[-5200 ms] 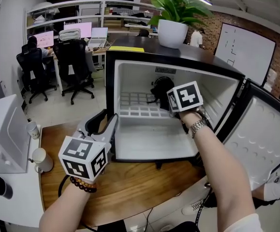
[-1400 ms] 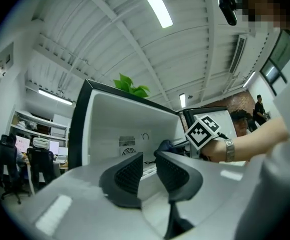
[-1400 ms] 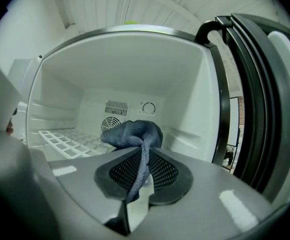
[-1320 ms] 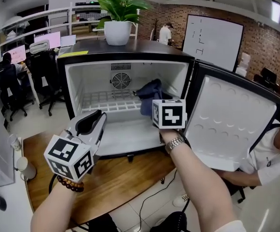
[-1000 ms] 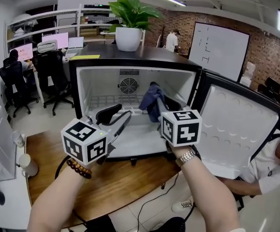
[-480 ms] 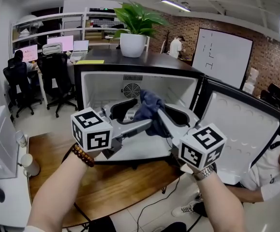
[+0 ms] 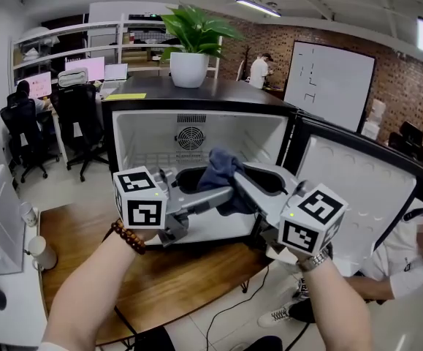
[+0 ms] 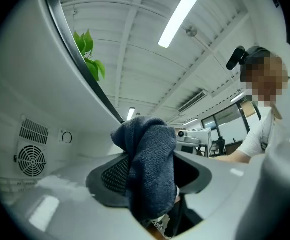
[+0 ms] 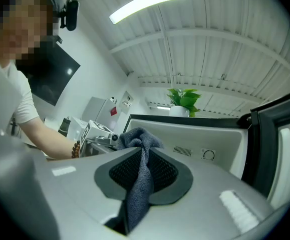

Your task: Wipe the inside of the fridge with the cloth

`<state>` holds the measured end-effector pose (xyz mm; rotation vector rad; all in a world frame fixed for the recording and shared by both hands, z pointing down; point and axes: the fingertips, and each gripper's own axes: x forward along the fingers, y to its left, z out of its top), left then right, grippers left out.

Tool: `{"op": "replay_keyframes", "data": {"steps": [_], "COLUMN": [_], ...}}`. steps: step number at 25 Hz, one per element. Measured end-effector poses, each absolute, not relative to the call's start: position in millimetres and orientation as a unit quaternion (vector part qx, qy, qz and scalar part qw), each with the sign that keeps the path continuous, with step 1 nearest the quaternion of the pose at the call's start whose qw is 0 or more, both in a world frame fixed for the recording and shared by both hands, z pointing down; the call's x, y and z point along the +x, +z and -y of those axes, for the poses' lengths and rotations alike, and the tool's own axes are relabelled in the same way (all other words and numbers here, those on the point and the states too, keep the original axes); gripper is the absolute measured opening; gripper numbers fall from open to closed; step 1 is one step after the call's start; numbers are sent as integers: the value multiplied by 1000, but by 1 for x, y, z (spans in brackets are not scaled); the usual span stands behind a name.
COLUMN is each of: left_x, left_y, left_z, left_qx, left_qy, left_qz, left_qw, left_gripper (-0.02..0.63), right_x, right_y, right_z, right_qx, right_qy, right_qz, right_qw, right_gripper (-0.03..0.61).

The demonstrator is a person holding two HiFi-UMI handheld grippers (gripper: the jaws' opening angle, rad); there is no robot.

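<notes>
The small black fridge (image 7: pixel 153 141) stands open on the wooden table, its door (image 7: pixel 350 189) swung out to the right. In front of its opening my two grippers meet tip to tip. My right gripper (image 7: pixel 234 178) is shut on a dark blue cloth (image 7: pixel 222 168), which bunches up above its tips and hangs down between its pads (image 9: pixel 161 170). My left gripper (image 7: pixel 212 184) comes in from the left. Its jaws have just opened wide and eased back slightly. They stand round the cloth bunch (image 8: pixel 150 169) without pressing it; its mesh pad (image 8: pixel 115 176) shows beside the cloth.
A potted plant (image 7: pixel 189 50) stands on top of the fridge, and a round fan (image 7: pixel 189 139) sits in its back wall. A person in a white shirt (image 7: pixel 408 254) sits low behind the door. White mugs (image 7: pixel 36 251) stand at the table's left, with office chairs (image 7: pixel 72 115) beyond.
Both grippers have drawn back from the fridge opening and turned toward each other. The left jaws, half open and empty a second ago, now stand wide round the cloth held by the right gripper.
</notes>
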<state>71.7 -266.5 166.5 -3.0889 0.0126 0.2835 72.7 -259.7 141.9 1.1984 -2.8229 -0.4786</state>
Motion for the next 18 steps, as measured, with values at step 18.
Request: {"op": "replay_keyframes", "data": {"steps": [18], "left_x": [99], "left_y": [159], "left_z": [349], "left_qx": [-962], "left_qy": [1], "left_qz": [-259], "left_qw": [82], "left_gripper": [78], "right_x": [150], "right_y": [152], "right_z": [286], "right_qx": [558], "right_qy": [-138], "right_qz": [818], "right_qw": [24], "right_gripper": [75]}}
